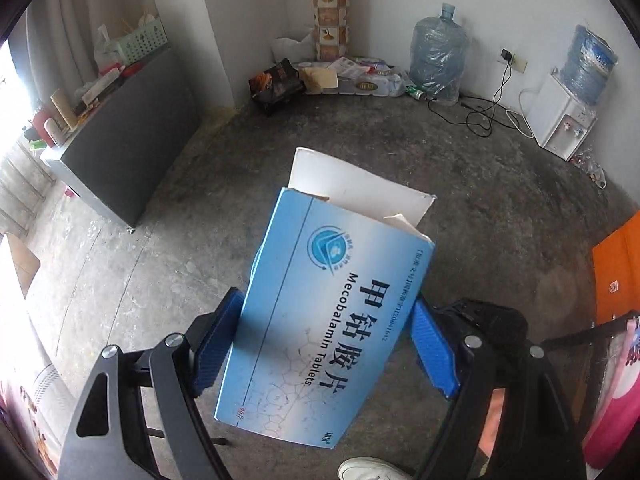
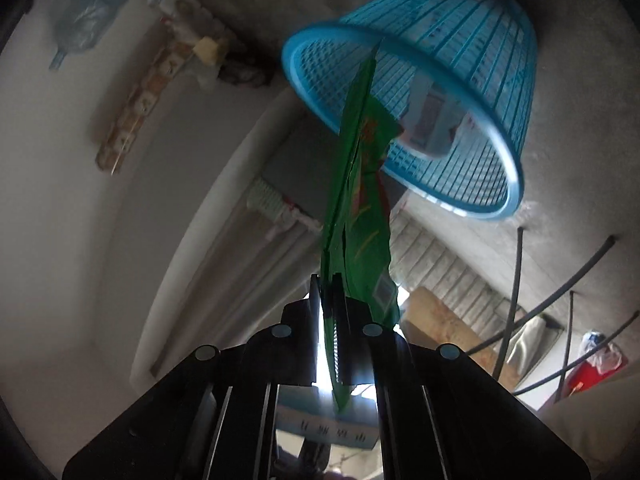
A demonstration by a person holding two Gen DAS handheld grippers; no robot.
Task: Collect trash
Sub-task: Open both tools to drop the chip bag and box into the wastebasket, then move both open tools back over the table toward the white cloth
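In the left wrist view my left gripper [image 1: 324, 356] pinches a blue pill box [image 1: 320, 312] across its width. The blue fingers [image 1: 434, 354] are spread wide but pressed on its two long edges. The box fills the lower middle of the frame and leans up toward the centre, its torn white flap open at the top. I judge it light and hollow: thin card that will dent if I squeeze harder, so the hold across the edges near the closed end suits it. Behind it is bare concrete floor [image 1: 500, 200], with water jugs and litter along the far wall at the top. A white shoe [image 1: 368, 470] shows at the bottom edge.

In the right wrist view the picture is rolled and somewhat blurred. My right gripper [image 2: 328, 280] has its fingers close together around the lower end of a green wrapper [image 2: 360, 208], which runs up the middle of the frame. A thin gap shows between the fingers, so I cannot tell whether they clamp the wrapper or merely flank it. The wrapper looks limp, slick and nearly weightless, best taken flat near one end. Its far tip overlaps the rim of the blue basket [image 2: 500, 64] in the upper right, which already holds some paper; whether the tip is inside, I cannot tell.
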